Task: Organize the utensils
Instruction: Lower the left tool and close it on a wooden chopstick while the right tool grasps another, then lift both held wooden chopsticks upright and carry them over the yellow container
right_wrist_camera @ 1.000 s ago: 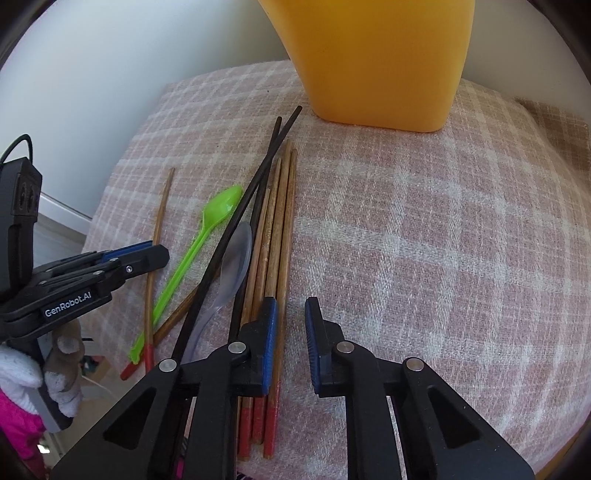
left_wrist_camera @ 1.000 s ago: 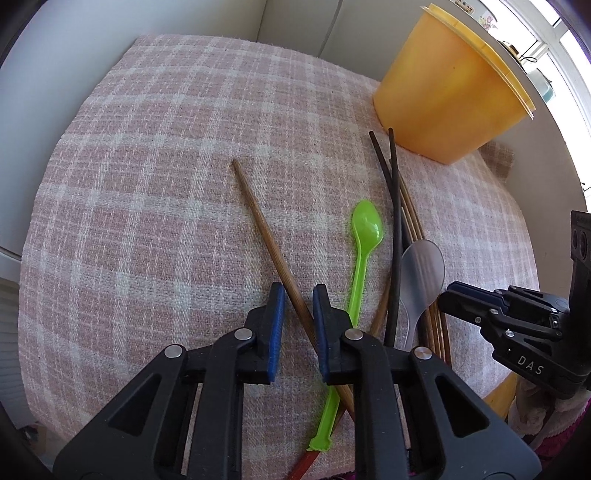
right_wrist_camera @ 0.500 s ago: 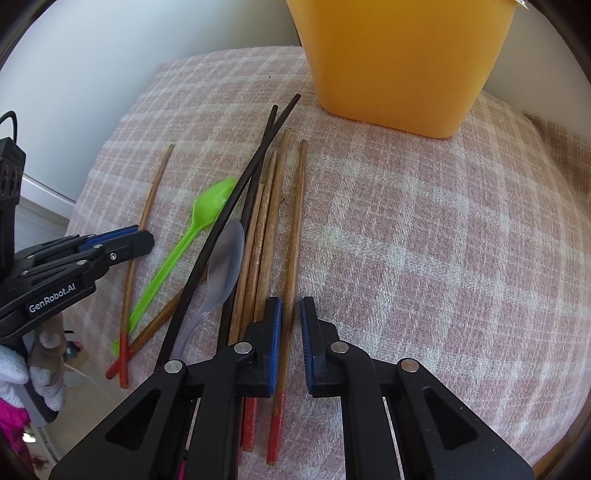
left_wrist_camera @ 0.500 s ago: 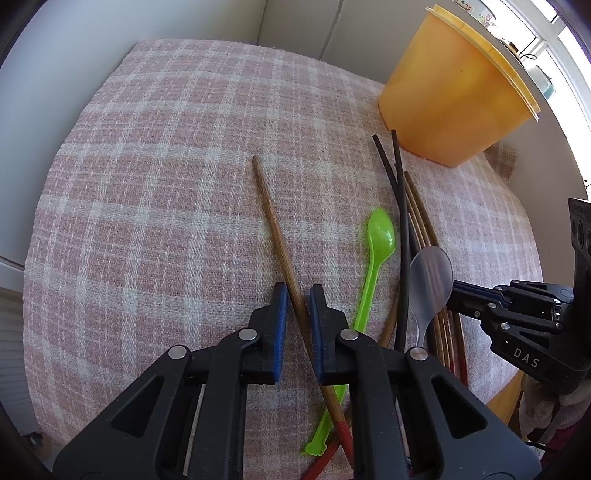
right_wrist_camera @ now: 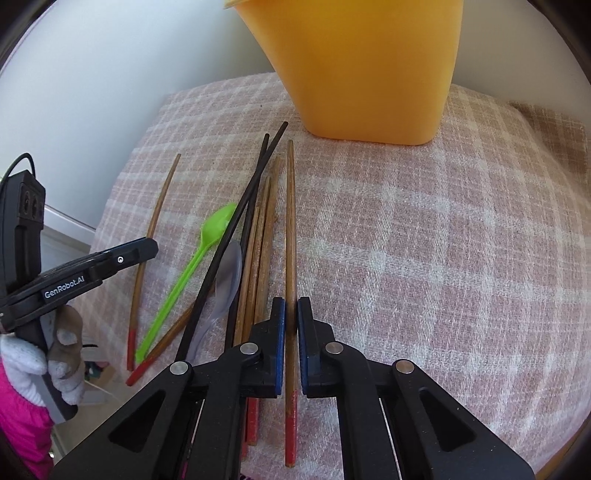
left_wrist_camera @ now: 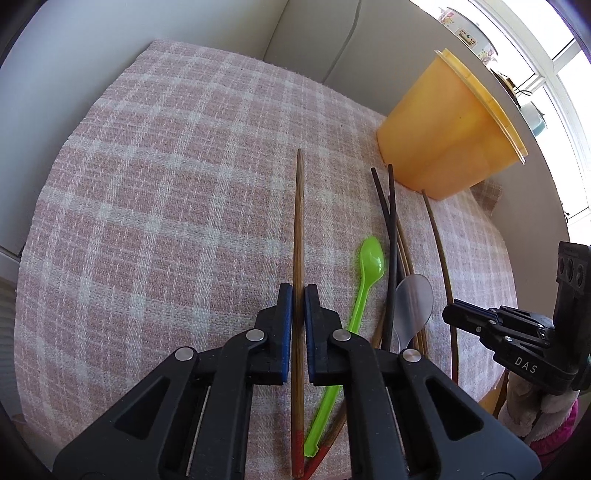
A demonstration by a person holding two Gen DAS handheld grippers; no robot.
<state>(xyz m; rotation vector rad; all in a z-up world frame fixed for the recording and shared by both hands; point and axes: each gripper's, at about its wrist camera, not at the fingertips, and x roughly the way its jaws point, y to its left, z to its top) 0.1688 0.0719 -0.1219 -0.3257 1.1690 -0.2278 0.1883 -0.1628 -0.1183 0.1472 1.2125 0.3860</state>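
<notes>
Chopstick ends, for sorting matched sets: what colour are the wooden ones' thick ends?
Red, clearest in the right wrist view on the wooden chopstick.

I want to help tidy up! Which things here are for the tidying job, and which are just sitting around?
For the job:
wooden chopsticks, one in each gripper
black chopsticks
green spoon
clear spoon
yellow tub, probably where they go

Just there:
checked cloth
things on the windowsill

Left claw [left_wrist_camera: 298, 295] is level and low, blue pads nearly together, apparently gripping. Right claw [right_wrist_camera: 291, 310] sits likewise, pads pinched narrow. A gloved hand [right_wrist_camera: 55, 354] holds the left claw's handle.
</notes>
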